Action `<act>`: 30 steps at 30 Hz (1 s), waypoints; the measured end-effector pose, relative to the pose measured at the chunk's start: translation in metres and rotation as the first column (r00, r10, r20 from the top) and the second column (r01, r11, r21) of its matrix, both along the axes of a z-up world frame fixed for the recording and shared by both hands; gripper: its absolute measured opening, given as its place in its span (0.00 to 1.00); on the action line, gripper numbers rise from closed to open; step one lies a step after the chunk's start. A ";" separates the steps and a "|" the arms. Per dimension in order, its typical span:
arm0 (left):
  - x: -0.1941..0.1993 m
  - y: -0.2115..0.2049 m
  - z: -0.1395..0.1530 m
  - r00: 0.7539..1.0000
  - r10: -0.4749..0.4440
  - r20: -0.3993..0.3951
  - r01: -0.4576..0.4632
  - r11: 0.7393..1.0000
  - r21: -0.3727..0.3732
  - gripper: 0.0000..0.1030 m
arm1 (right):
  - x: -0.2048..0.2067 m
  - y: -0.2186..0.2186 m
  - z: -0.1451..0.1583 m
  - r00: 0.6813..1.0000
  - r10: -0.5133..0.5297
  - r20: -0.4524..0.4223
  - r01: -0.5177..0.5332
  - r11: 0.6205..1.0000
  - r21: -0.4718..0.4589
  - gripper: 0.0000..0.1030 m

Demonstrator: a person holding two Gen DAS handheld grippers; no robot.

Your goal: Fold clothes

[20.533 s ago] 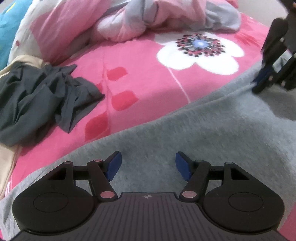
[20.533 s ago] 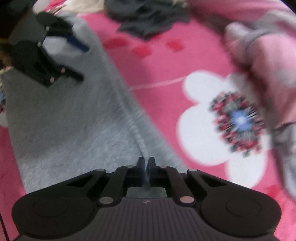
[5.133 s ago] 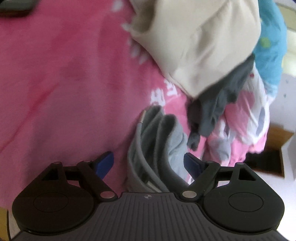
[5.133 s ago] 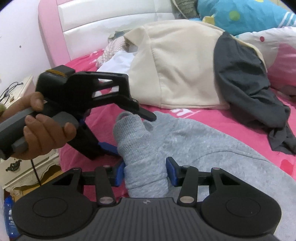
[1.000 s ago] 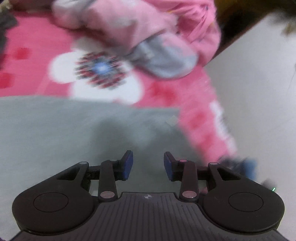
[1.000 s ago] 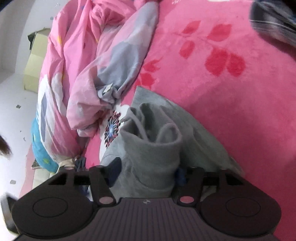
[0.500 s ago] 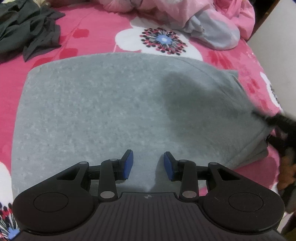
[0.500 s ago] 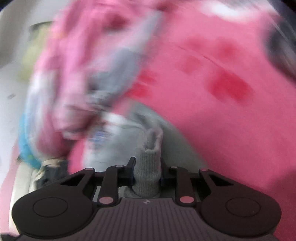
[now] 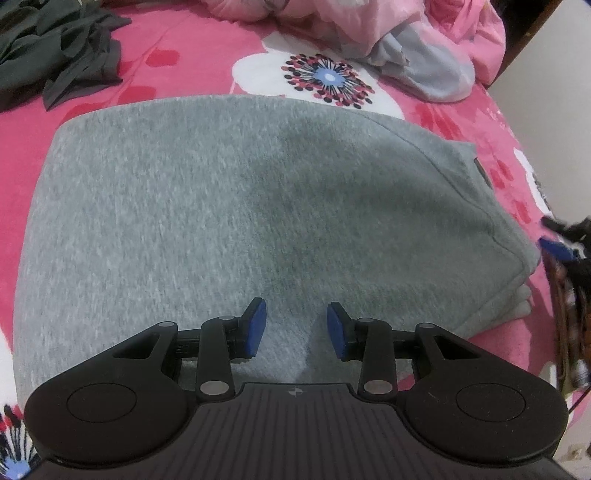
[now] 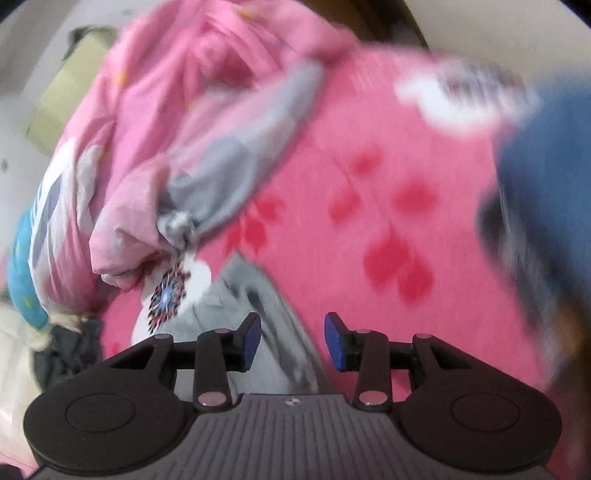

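Left gripper, nearest the lens, hovers over the near edge of the folded grey sweatshirt, its blue pads parted with a soft ridge of grey knit lying between them, apparently not squeezed. The sweatshirt lies flat on the pink floral bedspread, its stacked layers showing at the right-hand corner. Right gripper, seen in the blurred right wrist view, is opening just past that corner with nothing between its jaws. Beyond the sweatshirt lie a dark grey garment, to its far left, and a bunched pink quilt, to its far right.

Risk: if the left pads close on the ridge and lift, only the top layer may rise, undoing the fold; a sideways drag could skew the stacked corner.
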State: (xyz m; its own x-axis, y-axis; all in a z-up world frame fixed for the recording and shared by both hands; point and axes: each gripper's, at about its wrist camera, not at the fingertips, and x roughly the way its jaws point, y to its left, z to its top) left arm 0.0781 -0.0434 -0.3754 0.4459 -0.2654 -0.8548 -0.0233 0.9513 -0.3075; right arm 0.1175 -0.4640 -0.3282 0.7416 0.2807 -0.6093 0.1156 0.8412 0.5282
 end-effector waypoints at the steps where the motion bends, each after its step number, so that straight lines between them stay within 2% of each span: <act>1: -0.001 0.001 0.000 1.000 0.005 0.003 -0.005 1.000 -0.005 0.35 | 0.006 0.014 0.011 0.998 0.059 0.036 -0.056 0.996 -0.063 0.40; 2: -0.002 0.001 -0.001 1.000 0.009 0.006 -0.009 1.000 -0.009 0.35 | 0.016 0.033 0.022 0.989 0.136 0.061 -0.126 0.982 -0.139 0.40; 4: -0.003 0.001 -0.001 1.000 0.011 0.012 -0.011 1.000 -0.011 0.35 | 0.036 0.077 0.032 0.953 0.288 0.095 -0.254 0.929 -0.268 0.36; 7: -0.004 0.001 -0.001 1.000 0.009 0.021 -0.009 1.000 -0.013 0.35 | 0.068 0.134 0.021 0.890 0.450 0.070 -0.390 0.834 -0.390 0.29; 9: -0.005 0.003 -0.002 1.000 0.005 0.028 -0.004 1.000 -0.019 0.35 | 0.090 0.146 -0.008 0.896 0.444 -0.027 -0.407 0.793 -0.454 0.26; 10: -0.006 0.004 -0.002 1.000 0.000 0.031 0.000 1.000 -0.023 0.35 | 0.101 0.150 -0.024 0.901 0.424 -0.085 -0.410 0.774 -0.482 0.19; 11: -0.006 0.005 -0.003 0.999 -0.003 0.032 0.004 1.000 -0.029 0.35 | 0.109 0.149 -0.038 0.905 0.410 -0.115 -0.411 0.769 -0.489 0.18; 12: -0.006 0.006 -0.003 0.999 -0.005 0.033 0.006 0.999 -0.038 0.35 | 0.111 0.147 -0.043 0.906 0.410 -0.108 -0.409 0.775 -0.482 0.17; 16: -0.009 0.013 -0.004 0.999 0.012 0.035 -0.009 0.997 -0.071 0.35 | 0.107 0.158 -0.037 0.897 0.423 -0.131 -0.420 0.719 -0.553 0.17; 18: -0.012 0.017 0.002 0.999 0.032 0.030 -0.029 0.996 -0.085 0.35 | 0.106 0.159 -0.031 0.900 0.414 -0.141 -0.418 0.723 -0.550 0.18; 21: -0.025 0.029 0.018 0.997 0.062 0.052 -0.055 0.991 -0.125 0.35 | 0.097 0.169 -0.002 0.896 0.435 -0.085 -0.409 0.736 -0.539 0.18; 23: -0.036 0.042 0.028 0.994 0.083 0.066 -0.072 0.986 -0.147 0.35 | 0.087 0.183 0.015 0.872 0.486 -0.049 -0.441 0.739 -0.509 0.18; 26: -0.050 0.064 0.028 0.991 0.125 0.043 -0.117 0.980 -0.159 0.35 | 0.072 0.211 0.022 0.820 0.571 -0.038 -0.519 0.714 -0.470 0.18; 30: -0.062 0.090 0.002 0.985 0.166 -0.039 -0.170 0.966 -0.197 0.35 | 0.071 0.247 -0.026 0.785 0.585 -0.204 -0.601 0.640 -0.478 0.19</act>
State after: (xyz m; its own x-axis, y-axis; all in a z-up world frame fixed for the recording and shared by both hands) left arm 0.0156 0.0466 -0.3733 0.4804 -0.3537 -0.8026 -0.1865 0.8530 -0.4875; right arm 0.1881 -0.2171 -0.3545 0.5043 0.3106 -0.8057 -0.4941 0.8690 0.0257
